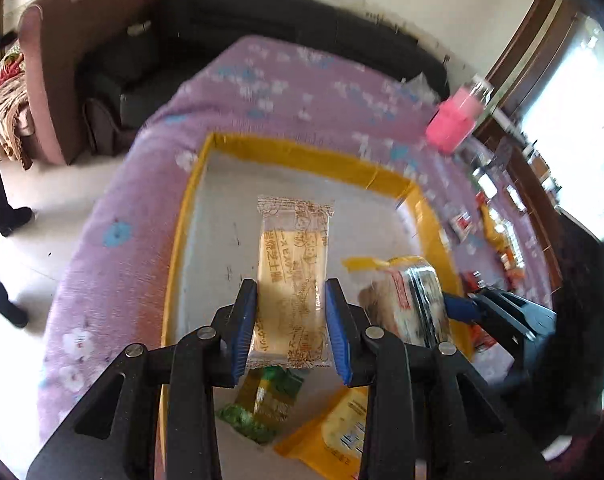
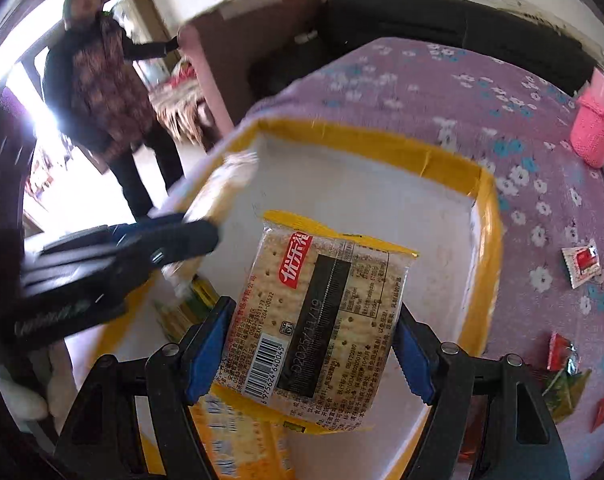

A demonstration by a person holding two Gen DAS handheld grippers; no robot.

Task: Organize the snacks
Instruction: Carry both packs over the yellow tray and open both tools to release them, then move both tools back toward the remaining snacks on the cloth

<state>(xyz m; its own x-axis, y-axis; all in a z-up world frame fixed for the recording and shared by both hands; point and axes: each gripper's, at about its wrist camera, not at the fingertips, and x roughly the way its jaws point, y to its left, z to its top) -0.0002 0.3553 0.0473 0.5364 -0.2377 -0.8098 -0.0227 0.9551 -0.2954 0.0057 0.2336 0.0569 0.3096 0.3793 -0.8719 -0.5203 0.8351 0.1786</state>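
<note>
A shallow box with a yellow taped rim (image 1: 302, 154) (image 2: 366, 140) lies on a purple flowered cloth. My left gripper (image 1: 290, 320) is shut on a narrow clear-wrapped biscuit bar (image 1: 291, 264), held over the box. My right gripper (image 2: 312, 354) is shut on a wider cracker pack (image 2: 322, 320) with yellow ends, a red label and a barcode, also above the box. The two grippers hang side by side; the right gripper with its cracker pack (image 1: 406, 300) shows at the right of the left wrist view. A green packet (image 1: 261, 408) and a yellow packet (image 1: 334, 436) lie in the box below.
A pink knitted-sleeve jar (image 1: 456, 118) (image 2: 596, 128) stands on the cloth behind the box. Small red and green snack packets (image 2: 580, 262) lie scattered on the cloth to the right. A person (image 2: 101, 96) stands at the far left near a brown armchair (image 1: 73, 48); a dark sofa lies behind.
</note>
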